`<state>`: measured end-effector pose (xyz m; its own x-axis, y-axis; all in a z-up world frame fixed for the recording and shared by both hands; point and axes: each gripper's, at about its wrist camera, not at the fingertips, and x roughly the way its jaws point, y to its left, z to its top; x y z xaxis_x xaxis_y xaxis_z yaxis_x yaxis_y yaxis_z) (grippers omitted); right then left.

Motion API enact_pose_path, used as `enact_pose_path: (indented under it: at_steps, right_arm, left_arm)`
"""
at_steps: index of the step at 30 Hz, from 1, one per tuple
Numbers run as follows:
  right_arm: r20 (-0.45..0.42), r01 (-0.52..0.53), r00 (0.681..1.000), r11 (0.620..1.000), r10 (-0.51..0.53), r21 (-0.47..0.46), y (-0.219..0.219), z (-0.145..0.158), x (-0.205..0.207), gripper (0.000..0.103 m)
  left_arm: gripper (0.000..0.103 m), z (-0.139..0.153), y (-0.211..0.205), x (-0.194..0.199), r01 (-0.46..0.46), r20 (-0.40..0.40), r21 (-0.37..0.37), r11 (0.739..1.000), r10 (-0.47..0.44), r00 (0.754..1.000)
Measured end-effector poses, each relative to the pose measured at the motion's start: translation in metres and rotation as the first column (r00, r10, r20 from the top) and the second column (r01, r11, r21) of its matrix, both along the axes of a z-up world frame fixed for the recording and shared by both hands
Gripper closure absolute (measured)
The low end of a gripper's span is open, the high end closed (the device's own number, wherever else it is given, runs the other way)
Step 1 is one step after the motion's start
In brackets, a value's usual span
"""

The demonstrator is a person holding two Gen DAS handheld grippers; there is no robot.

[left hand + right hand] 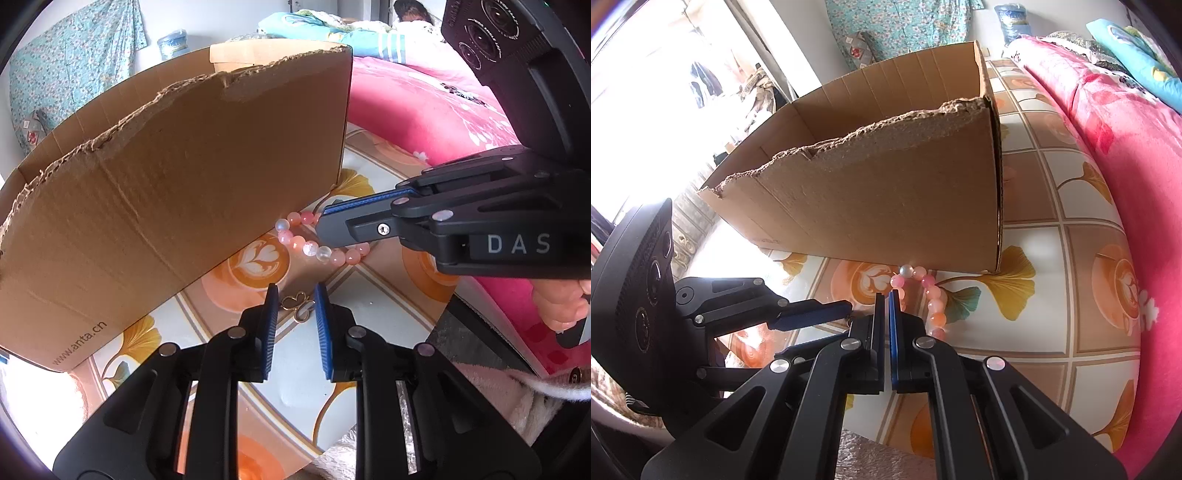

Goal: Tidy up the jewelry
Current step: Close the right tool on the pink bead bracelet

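Observation:
A pink and clear bead bracelet (314, 249) lies on the patterned table by the corner of an open cardboard box (177, 199). My right gripper (887, 299) is shut on the bracelet (934, 299) at its near side; it shows in the left wrist view (323, 230) coming in from the right. A small gold butterfly-shaped piece (297, 304) lies on the table between the open fingers of my left gripper (295, 299). The left gripper also shows in the right wrist view (846, 312), low at the left. The box (886, 199) has a torn near wall.
The table (1071, 258) has a tile pattern with coffee cups and ginkgo leaves. A bed with a pink cover (424, 99) runs along the table's right side. A fluffy pink sleeve (517, 391) is at the lower right.

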<state>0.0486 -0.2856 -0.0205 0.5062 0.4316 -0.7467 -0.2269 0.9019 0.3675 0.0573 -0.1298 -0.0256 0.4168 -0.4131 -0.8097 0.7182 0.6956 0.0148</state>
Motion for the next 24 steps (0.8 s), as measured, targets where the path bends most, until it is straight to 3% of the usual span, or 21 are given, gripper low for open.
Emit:
enact_pose_path:
  at_steps: [19,21,24]
  right_arm:
    - [0.002,0.007,1.000,1.000,-0.007,-0.028,-0.003,0.002,0.000,0.099]
    - [0.002,-0.004,1.000,0.999,0.004,-0.049,0.000,0.003,0.000,0.082]
    - [0.012,-0.035,0.999,0.995,0.036,-0.094,0.010,0.004,0.001,0.077]
  left_arm:
    - [0.084,0.005,0.010,-0.001,-0.018,0.003,-0.028,0.999,0.018,1.000]
    - [0.084,0.007,0.014,-0.001,-0.029,0.006,-0.037,0.999,0.029,1.000]
    - [0.084,0.010,0.021,-0.002,-0.045,0.017,-0.052,0.998,0.046,0.999]
